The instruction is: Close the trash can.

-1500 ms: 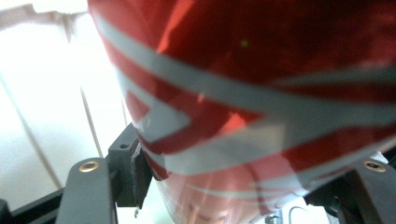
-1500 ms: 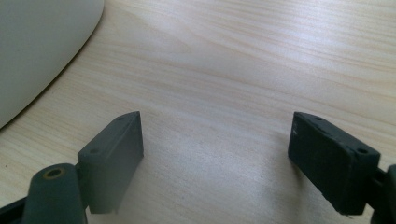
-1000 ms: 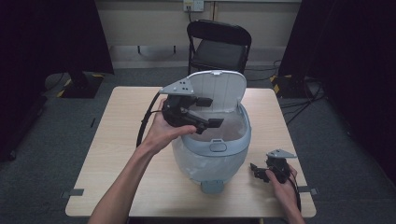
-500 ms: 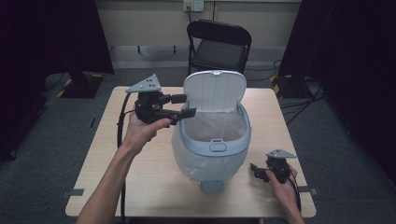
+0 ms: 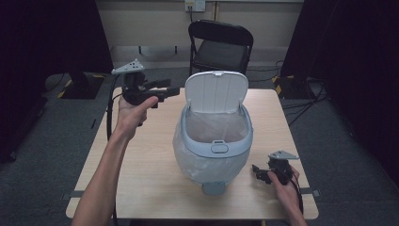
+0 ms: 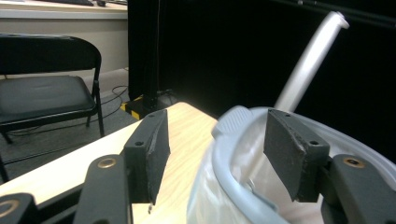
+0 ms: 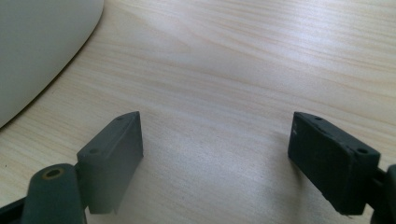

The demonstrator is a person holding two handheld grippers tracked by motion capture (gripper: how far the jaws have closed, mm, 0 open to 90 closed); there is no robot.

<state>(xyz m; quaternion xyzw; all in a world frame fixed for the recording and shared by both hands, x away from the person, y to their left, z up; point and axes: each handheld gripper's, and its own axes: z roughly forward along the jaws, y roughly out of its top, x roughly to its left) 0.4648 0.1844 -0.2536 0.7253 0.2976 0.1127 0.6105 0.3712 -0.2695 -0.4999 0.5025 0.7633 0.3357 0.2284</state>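
A pale blue bin [image 5: 214, 146] with a clear bag liner stands in the middle of the wooden table [image 5: 141, 179], its white lid [image 5: 215, 92] raised upright at the back. My left gripper [image 5: 171, 90] is held in the air left of the lid, pointing right toward it. Its jaws have just been closing but stand open with nothing between them. In the left gripper view the left gripper [image 6: 215, 149] looks over the bin's rim [image 6: 224, 163] at the lid's edge [image 6: 308, 60]. My right gripper [image 5: 256, 172] rests open on the table at the front right, and the right gripper [image 7: 215, 154] has bare wood between its pads.
A black folding chair [image 5: 221, 44] stands behind the table's far edge. Cables lie on the grey floor to the right. The bin's side [image 7: 37, 46] is close to the left of the right gripper. Bare tabletop lies left of the bin.
My left gripper has moved left from above the bin's opening to beside the lid, and its jaws have narrowed. The right hand has stayed where it was.
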